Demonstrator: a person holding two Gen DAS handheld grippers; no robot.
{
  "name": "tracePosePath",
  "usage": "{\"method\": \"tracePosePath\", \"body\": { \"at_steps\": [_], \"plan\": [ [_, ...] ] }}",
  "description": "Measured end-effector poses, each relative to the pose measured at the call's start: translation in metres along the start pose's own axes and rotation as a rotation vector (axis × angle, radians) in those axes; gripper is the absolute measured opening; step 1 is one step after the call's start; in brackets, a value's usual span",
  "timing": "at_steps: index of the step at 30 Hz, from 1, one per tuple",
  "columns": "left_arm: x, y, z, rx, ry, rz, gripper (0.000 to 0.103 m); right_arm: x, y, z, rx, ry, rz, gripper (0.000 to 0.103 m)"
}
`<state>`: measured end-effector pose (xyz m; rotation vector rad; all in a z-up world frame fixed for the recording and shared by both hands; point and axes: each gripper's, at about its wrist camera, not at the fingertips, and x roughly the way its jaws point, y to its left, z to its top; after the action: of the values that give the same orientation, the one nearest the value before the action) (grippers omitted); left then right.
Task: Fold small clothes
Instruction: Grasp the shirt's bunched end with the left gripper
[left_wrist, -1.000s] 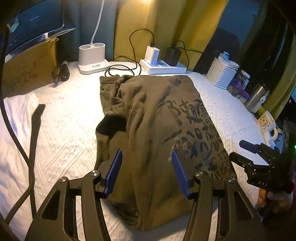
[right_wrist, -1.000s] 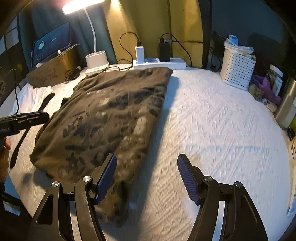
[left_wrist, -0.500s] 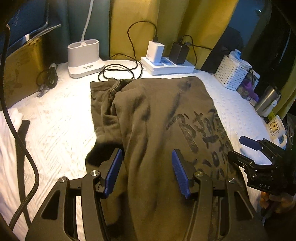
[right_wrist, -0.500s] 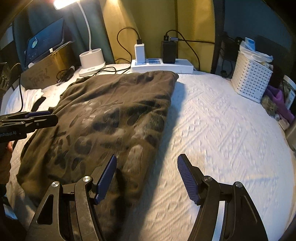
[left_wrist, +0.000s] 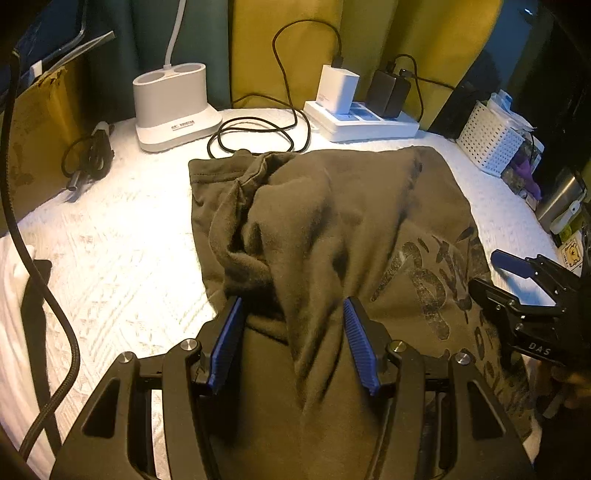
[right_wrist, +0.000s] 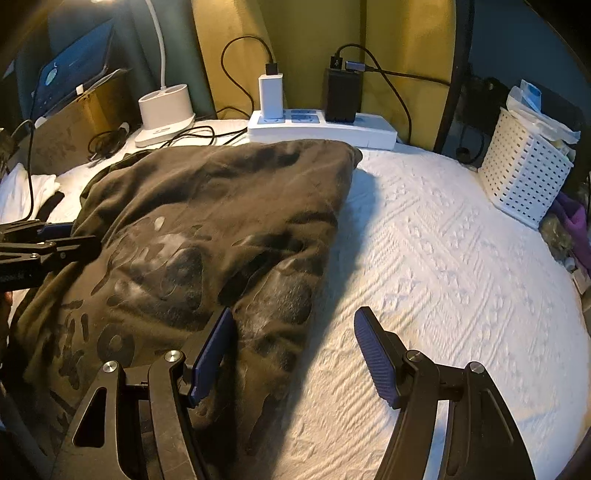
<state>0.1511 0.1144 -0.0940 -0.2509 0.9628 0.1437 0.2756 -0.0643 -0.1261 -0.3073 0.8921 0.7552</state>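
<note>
An olive-brown garment (left_wrist: 332, 221) with black print lies crumpled on the white textured cover (left_wrist: 122, 251). My left gripper (left_wrist: 291, 306) hovers over the garment's near left part, open. A ridge of cloth runs between its blue pads (left_wrist: 360, 347), and they do not press on it. In the right wrist view the same garment (right_wrist: 207, 206) fills the left half. My right gripper (right_wrist: 295, 317) is open and straddles the garment's right edge: one finger is over cloth, the other over bare cover. Each gripper shows at the edge of the other's view: the right gripper (left_wrist: 487, 271), the left gripper (right_wrist: 79, 233).
At the back stand a white lamp base (left_wrist: 173, 99), a power strip (left_wrist: 362, 125) with chargers plugged in and a coiled black cable (left_wrist: 255, 136). A white basket (right_wrist: 524, 173) and a metal cup (left_wrist: 557, 199) stand at the right. A cardboard box (left_wrist: 33, 129) is at the left.
Both grippers have moved forward and slightly down over the garment, so its near edge has dropped out of view. Jaw openings are unchanged. The cloth looks more bunched near the left gripper.
</note>
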Motion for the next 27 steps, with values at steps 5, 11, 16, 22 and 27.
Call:
{"method": "tracePosePath", "body": {
  "at_steps": [5,11,16,22,27],
  "plan": [
    [-0.016,0.001,0.014,0.013,-0.049,0.013,0.055,-0.003,-0.006,0.010,-0.002,-0.008,-0.019,0.070],
    [-0.018,0.005,0.038,0.024,-0.080,0.032,0.055,-0.006,-0.015,0.030,-0.010,-0.040,-0.041,0.070],
    [-0.003,0.010,0.048,0.020,-0.071,0.012,0.057,-0.002,-0.022,0.050,-0.016,-0.061,-0.044,0.070],
    [0.019,0.023,0.057,-0.014,-0.063,-0.037,0.072,0.013,-0.027,0.068,-0.011,-0.056,-0.029,0.070],
    [0.032,0.029,0.062,-0.026,-0.040,-0.076,0.073,0.025,-0.031,0.078,-0.010,-0.050,-0.013,0.070]
  ]
}}
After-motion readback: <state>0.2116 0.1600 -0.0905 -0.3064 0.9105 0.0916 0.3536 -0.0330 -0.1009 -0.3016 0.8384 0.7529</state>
